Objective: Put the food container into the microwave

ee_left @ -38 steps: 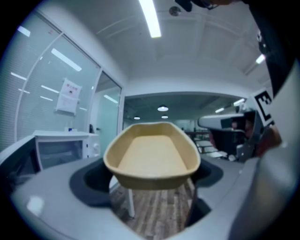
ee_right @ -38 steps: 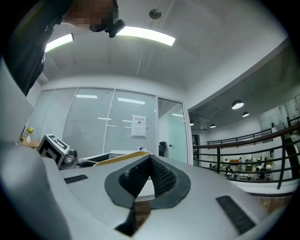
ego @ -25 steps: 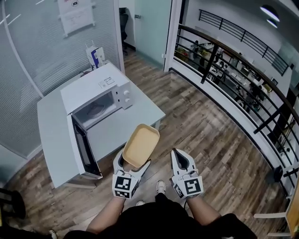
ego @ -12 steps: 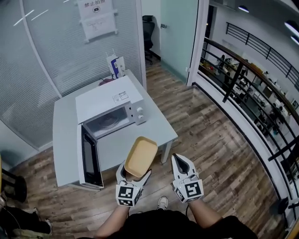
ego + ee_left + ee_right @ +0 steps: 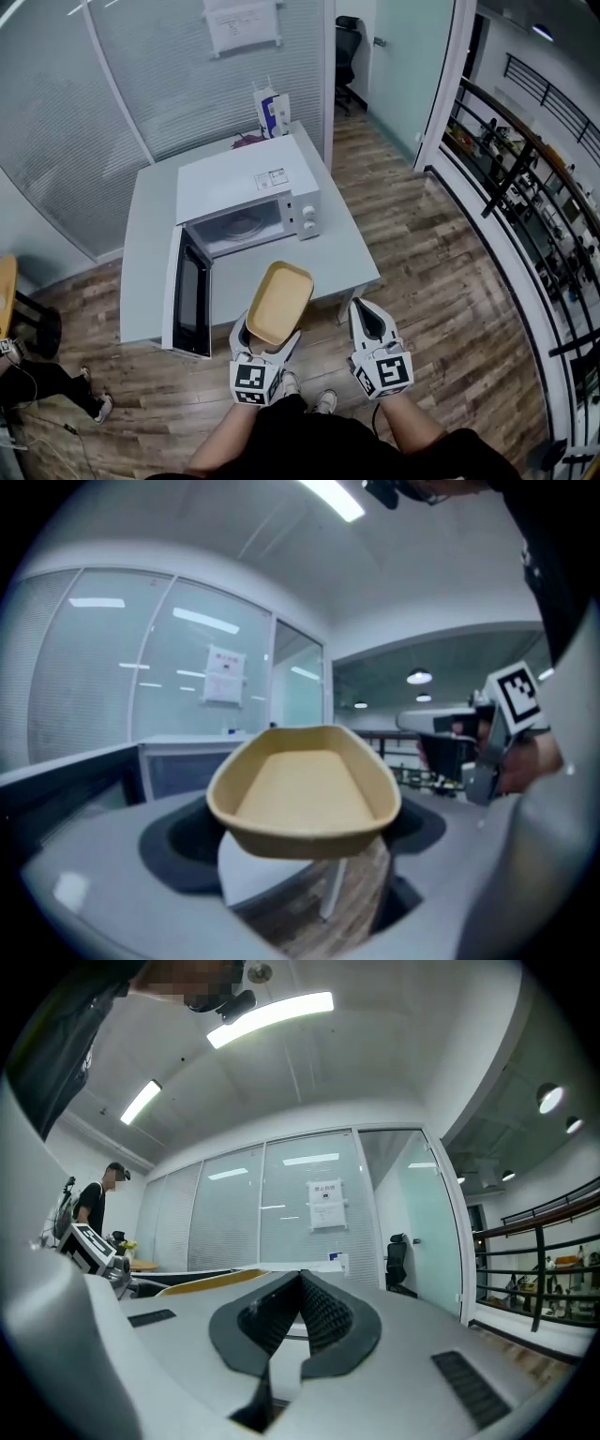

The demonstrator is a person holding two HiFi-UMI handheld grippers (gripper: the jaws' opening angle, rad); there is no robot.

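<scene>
Standing open, microwave door left of food container.

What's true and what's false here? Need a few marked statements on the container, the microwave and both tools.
1. The left tool holds the food container. True.
2. The microwave has its door shut. False: the door hangs wide open.
3. The right tool grips a cup. False: its jaws are together with nothing between them.
4. The microwave stands on a grey table. True.
</scene>
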